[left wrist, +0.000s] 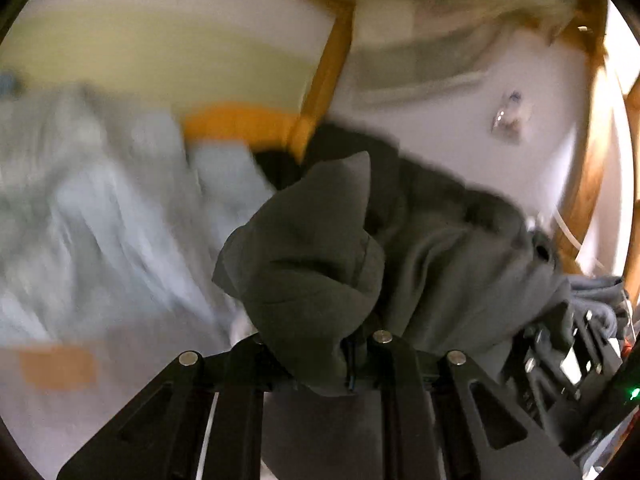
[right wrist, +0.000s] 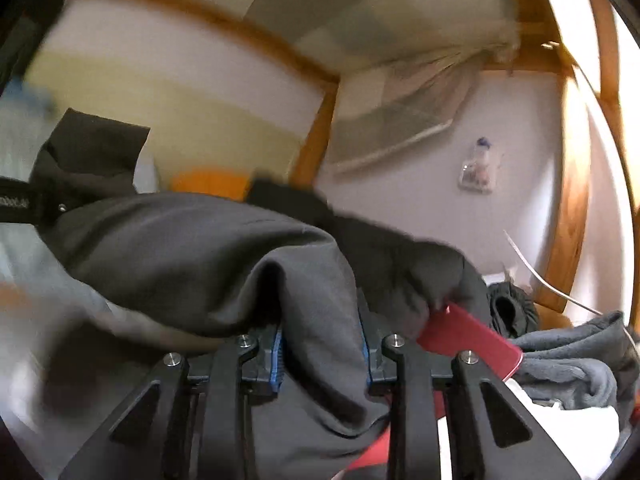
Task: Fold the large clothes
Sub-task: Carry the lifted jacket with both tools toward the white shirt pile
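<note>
The left gripper [left wrist: 352, 356] is clamped nearly closed on a bunched fold of the dark grey garment [left wrist: 440, 248], which hangs lifted between both claws. The right gripper [right wrist: 322, 354] pinches a thicker fold of the same cloth between its blue pads [right wrist: 278, 356] (a red piece [right wrist: 468, 340] shows beside it). A grey clothes pile [right wrist: 580, 360] lies at the right edge, and blurred pale bedding [left wrist: 100, 208] lies behind.

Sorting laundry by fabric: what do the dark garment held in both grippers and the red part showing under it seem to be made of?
The dark garment looks like thick matte knit, maybe sweatshirt fleece: soft rounded folds, no shine. The red part looks smoother and flatter, with a slight sheen; possibly a lining, but blur leaves it uncertain.
</note>
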A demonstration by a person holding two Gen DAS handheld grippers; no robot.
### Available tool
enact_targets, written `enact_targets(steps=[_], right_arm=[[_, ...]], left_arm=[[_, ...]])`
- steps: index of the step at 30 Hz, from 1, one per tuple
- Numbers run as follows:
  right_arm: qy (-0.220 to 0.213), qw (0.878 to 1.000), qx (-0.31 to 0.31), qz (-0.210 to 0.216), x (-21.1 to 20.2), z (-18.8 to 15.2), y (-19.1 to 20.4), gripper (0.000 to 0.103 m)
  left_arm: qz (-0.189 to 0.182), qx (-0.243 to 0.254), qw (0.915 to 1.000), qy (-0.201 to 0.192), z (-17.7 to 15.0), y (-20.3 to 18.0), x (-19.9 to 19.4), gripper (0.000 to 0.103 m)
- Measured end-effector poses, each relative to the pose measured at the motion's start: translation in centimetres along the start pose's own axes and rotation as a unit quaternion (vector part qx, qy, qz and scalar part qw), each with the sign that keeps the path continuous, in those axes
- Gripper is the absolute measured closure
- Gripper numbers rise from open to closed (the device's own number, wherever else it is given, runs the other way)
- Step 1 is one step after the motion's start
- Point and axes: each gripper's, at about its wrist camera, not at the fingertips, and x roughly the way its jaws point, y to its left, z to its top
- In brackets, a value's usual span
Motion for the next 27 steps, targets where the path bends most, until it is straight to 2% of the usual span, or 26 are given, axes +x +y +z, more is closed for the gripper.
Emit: enact_targets(steps=[4, 7, 9, 12, 15, 17, 19, 20, 21, 22, 23, 24, 27], right_arm=[[0.008, 1.0, 0.01, 0.028, -0.3, -0.6, -1.3, 0.071], [0.008, 0.999, -0.005, 0.036, -0.8, -0.7, -0.9, 0.069], [0.018, 0.998, 0.015, 0.051, -0.8, -0.9, -1.8, 0.068], [0.059, 0.992, 0.071, 0.081, -0.6, -0.6, -3.6, 0.06], [0.102, 0.982, 0.117, 0.106, -0.6, -1.3, -5.2, 0.059], [0.118, 0.979, 0.123, 0.109, -0.9, -2.0, -5.6, 0.059], [0.124, 0.98, 0.113, 0.103, -1.2, -2.6, -5.4, 0.058], [0.127, 0.981, 0.107, 0.099, -1.3, -2.9, -5.2, 0.058], [0.131, 0.981, 0.105, 0.096, -1.3, -3.0, -5.2, 0.058], [0.135, 0.98, 0.11, 0.096, -1.3, -3.2, -5.4, 0.058], [0.14, 0.978, 0.118, 0.101, -1.2, -3.3, -5.6, 0.058], [0.147, 0.975, 0.129, 0.107, -0.9, -3.5, -6.1, 0.058], [0.163, 0.969, 0.15, 0.113, -0.7, -3.9, -7.0, 0.058]], left_arm=[[-0.002, 0.008, 0.9999, -0.009, -3.4, -0.4, -2.3, 0.087], [-0.007, -0.007, 0.9999, -0.004, -3.6, -0.5, -4.9, 0.088], [-0.013, 0.0, 0.9998, -0.016, -3.6, -2.1, -6.4, 0.087], [-0.005, 0.016, 0.9994, -0.031, -4.1, -4.3, -9.2, 0.087], [0.009, 0.012, 0.9998, -0.014, -5.8, -5.8, -10.0, 0.085], [0.015, 0.012, 0.9998, -0.001, -7.5, -5.9, -9.3, 0.081], [0.019, -0.002, 0.9998, 0.009, -8.9, -5.5, -8.9, 0.07], [0.016, -0.017, 0.9997, 0.012, -9.4, -5.1, -9.0, 0.053], [0.025, -0.032, 0.9991, 0.008, -9.8, -4.5, -9.3, 0.022], [0.042, -0.046, 0.998, 0.0, -10.0, -3.8, -9.9, 0.008], [0.048, -0.062, 0.9968, -0.012, -10.1, -3.1, -10.6, 0.001], [0.039, -0.085, 0.9953, -0.024, -10.3, -2.1, -11.5, 0.001], [0.007, -0.131, 0.9911, -0.021, -10.1, 0.0, -12.8, 0.0]])
